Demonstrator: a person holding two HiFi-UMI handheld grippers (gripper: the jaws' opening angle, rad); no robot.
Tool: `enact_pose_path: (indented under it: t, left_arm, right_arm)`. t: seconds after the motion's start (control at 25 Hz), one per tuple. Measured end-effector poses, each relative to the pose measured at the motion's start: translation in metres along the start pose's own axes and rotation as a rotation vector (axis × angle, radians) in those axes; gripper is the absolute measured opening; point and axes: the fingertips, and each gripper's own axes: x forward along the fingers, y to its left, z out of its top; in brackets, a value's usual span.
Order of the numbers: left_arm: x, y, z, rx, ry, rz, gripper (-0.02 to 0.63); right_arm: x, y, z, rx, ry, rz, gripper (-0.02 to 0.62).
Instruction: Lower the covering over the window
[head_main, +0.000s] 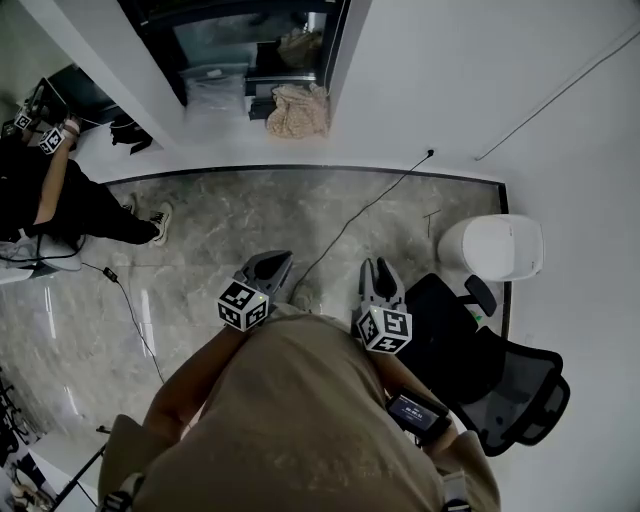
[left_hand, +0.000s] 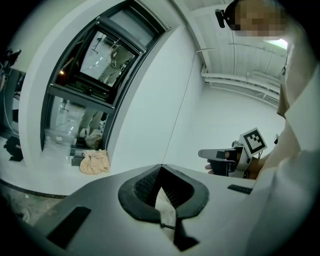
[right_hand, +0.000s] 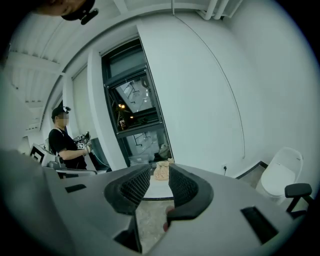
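**A:** Where was the window?

**B:** The window (head_main: 250, 40) stood in the white wall (head_main: 420, 80) ahead, across the marble floor (head_main: 250, 210), well apart from both tools. Its covering could not be made out.

**A:** And the tools?

**B:** The left tool (head_main: 272, 262) had its jaws pressed together on nothing. The right tool (head_main: 378, 275) had its jaws spread, empty.

The window (right_hand: 136, 107) is tall and dark-framed, set upright in a recess of the white wall and split into stacked panes. Its middle and lower glass is uncovered, dark, and shows reflections and lights. A pale band (right_hand: 125, 56) spans the top section just under the frame's head; whether this is the raised covering cannot be told.
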Motion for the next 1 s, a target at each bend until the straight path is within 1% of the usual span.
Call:
enact_pose_path:
  t: [0.12,0.32,0.44,0.64,0.76,0.92,1.0]
  left_arm:
    - [-0.005,0.003,0.0,-0.002,0.0,-0.001,0.014]
    - [-0.021,0.015,0.0,-0.002,0.019,-0.005,0.014]
    - [-0.035,0.03,0.004,-0.004,0.023,0.002,0.014]
    - [-0.056,0.056,0.012,0.0,0.047,-0.003,0.014]
    - [-0.071,0.069,0.014,-0.003,0.065,-0.026,0.014]
    - [-0.085,0.077,0.009,-0.009,0.094,-0.079,0.014]
    - [-0.09,0.081,0.006,-0.013,0.104,-0.1,0.014]
  right_arm:
    - [0.006,0.016,0.003,-0.008,-0.012,0.039,0.106]
    - [0.016,0.035,0.004,0.0,-0.019,0.051,0.106]
    - [0.02,0.052,0.006,-0.002,-0.032,0.043,0.106]
    - [0.023,0.08,0.006,0.007,-0.047,-0.004,0.106]
    - [0.023,0.103,0.001,0.007,-0.036,-0.022,0.106]
    - [0.021,0.129,-0.016,0.014,0.011,-0.036,0.106]
    - [0.02,0.141,-0.02,0.01,0.017,-0.041,0.106]
